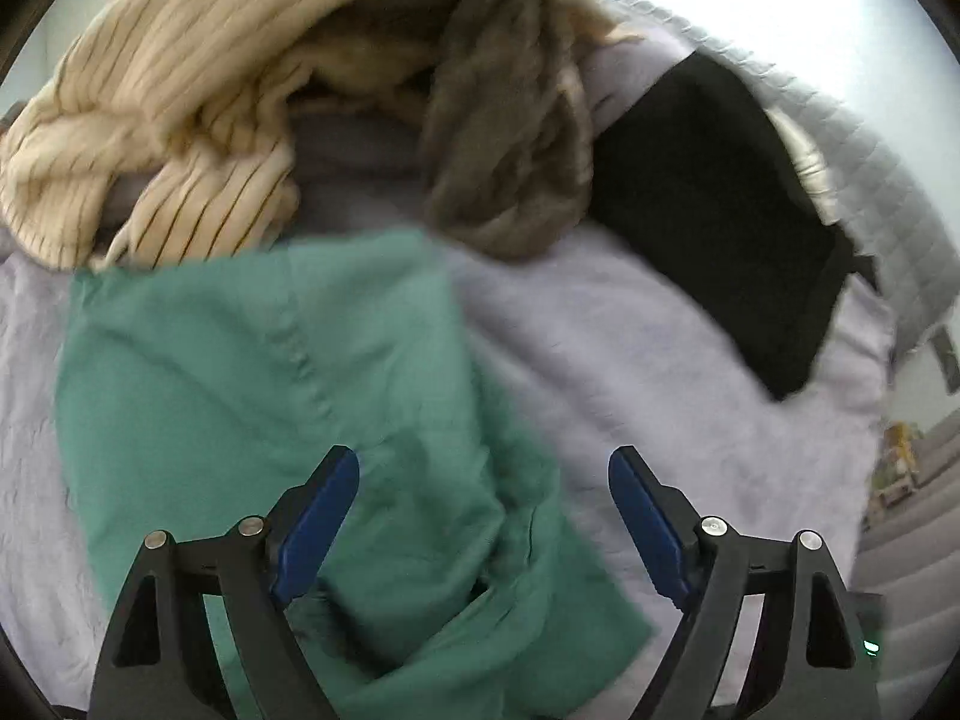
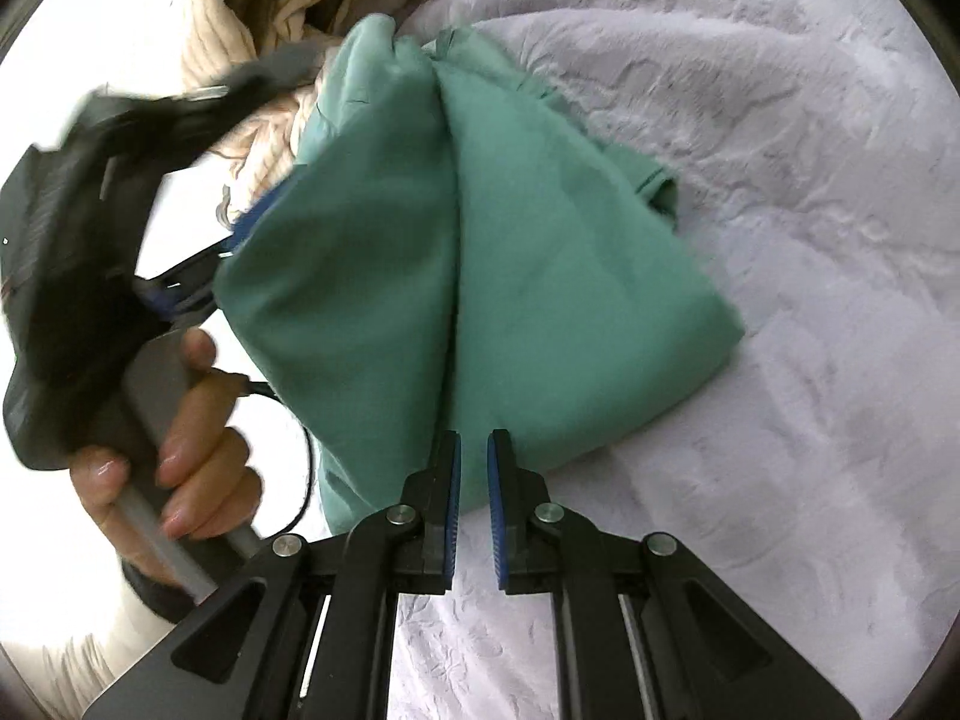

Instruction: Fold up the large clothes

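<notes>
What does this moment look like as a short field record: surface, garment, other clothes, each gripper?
surface: pale lilac bedspread
garment: green garment, bunched on the bedspread
other clothes: cream striped top, brown garment, folded black item, all beyond the green one
left gripper: open over the green garment, nothing pinched
right gripper: near shut, green fabric at its tips; grip unclear

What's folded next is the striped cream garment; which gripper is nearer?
Left. Left gripper hovers open just short of the striped garment; right gripper is farther back, shut on the green garment.
</notes>
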Demonstrator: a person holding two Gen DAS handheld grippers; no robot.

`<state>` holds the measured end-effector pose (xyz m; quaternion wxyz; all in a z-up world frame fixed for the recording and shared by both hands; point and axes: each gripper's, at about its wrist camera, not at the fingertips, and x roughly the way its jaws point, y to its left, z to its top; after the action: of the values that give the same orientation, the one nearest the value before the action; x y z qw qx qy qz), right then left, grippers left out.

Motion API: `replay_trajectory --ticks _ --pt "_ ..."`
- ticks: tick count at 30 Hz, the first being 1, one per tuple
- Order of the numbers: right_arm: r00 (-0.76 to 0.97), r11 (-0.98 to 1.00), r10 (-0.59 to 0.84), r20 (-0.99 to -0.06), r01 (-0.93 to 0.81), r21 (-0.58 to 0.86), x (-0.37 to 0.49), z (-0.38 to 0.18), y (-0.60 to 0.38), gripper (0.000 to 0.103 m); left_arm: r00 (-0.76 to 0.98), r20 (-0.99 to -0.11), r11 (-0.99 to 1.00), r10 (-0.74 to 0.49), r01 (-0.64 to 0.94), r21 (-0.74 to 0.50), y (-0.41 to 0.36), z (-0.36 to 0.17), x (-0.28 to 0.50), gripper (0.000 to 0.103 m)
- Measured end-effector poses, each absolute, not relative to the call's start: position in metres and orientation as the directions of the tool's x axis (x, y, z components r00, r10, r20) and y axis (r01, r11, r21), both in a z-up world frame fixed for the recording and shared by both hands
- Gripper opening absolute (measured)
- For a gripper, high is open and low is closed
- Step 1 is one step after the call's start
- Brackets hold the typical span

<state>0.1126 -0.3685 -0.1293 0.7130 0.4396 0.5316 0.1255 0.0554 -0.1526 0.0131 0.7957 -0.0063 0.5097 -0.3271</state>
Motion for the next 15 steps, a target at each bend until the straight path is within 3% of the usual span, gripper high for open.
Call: replay_trajectory --ticks 2,4,6,7,11,15 --pt "0.407 0.588 0.638 -0.654 0.291 0.755 0.110 -0.125 -0.372 0.011 0.258 -0.795 0.771 -0.548 0.526 -0.360 -0.150 0.027 0.051 0.086" --pt "0.424 0.591 0.624 -0.657 0.295 0.751 0.111 -0.115 -0.369 0.019 0.282 -0.781 0.773 -0.557 0.520 -0.364 -0.135 0.041 0.047 0.086" --pt "0.456 0.585 0.606 -0.652 0.299 0.753 0.103 -0.106 -0.374 0.055 0.327 -0.781 0.805 -0.532 0.480 -0.347 -0.107 0.049 0.043 0.086" --pt "0.474 0.590 0.592 -0.652 0.296 0.751 0.100 -0.100 -0.379 0.060 0.342 -0.786 0.821 -0.515 0.459 -0.339 -0.096 0.048 0.043 0.086" --pt "0.502 0.692 0.513 -0.696 0.237 0.681 0.097 -0.067 -0.394 0.061 0.395 -0.841 0.920 -0.369 0.285 -0.270 -0.028 0.035 0.041 0.086" --pt "0.533 0.806 0.480 -0.696 0.044 0.590 0.117 -0.021 -0.377 0.062 0.323 -0.918 0.973 -0.229 0.093 -0.210 0.031 -0.002 0.031 0.086"
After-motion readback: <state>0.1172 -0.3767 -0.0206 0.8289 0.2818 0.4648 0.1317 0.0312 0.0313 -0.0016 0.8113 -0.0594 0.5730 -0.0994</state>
